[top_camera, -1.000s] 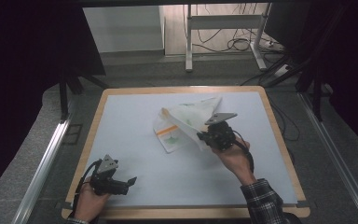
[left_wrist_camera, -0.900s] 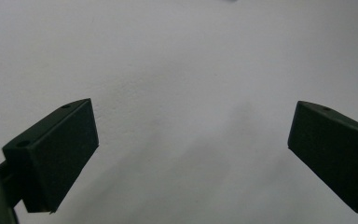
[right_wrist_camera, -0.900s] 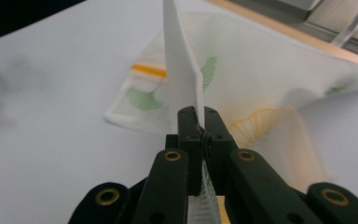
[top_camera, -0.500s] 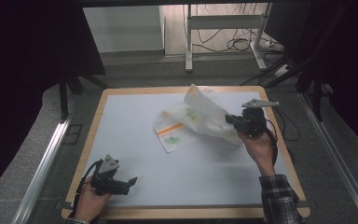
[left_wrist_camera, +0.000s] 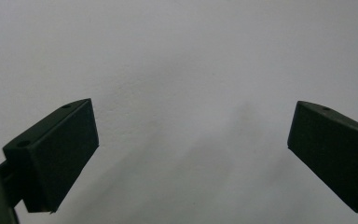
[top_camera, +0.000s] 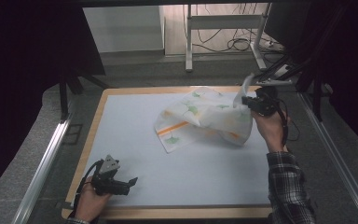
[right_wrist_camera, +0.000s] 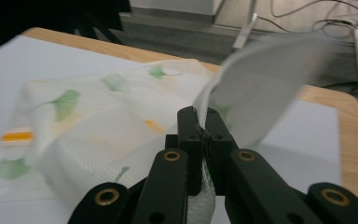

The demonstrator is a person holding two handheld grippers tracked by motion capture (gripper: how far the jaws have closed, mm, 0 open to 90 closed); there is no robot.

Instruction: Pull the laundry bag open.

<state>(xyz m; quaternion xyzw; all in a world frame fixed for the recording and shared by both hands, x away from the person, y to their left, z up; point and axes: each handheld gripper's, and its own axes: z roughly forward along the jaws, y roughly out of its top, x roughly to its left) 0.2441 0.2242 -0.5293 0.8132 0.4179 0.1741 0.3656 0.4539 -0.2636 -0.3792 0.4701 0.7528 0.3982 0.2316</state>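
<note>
One hand-held gripper (right_wrist_camera: 204, 122) clamped on cloth (right_wrist_camera: 98, 126)

Cloth (top_camera: 200, 119) spread on the worktop (top_camera: 135, 135) toward 1 o'clock of centre, its 3 o'clock corner lifted off the surface at the right gripper (top_camera: 251, 101). Left gripper (top_camera: 121, 183) resting at 7 o'clock, well apart from the cloth.

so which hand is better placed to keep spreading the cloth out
Right. The right gripper is shut on a corner of the cloth near the table's far right edge. The left gripper sits open at the near left, well apart from it.
</note>
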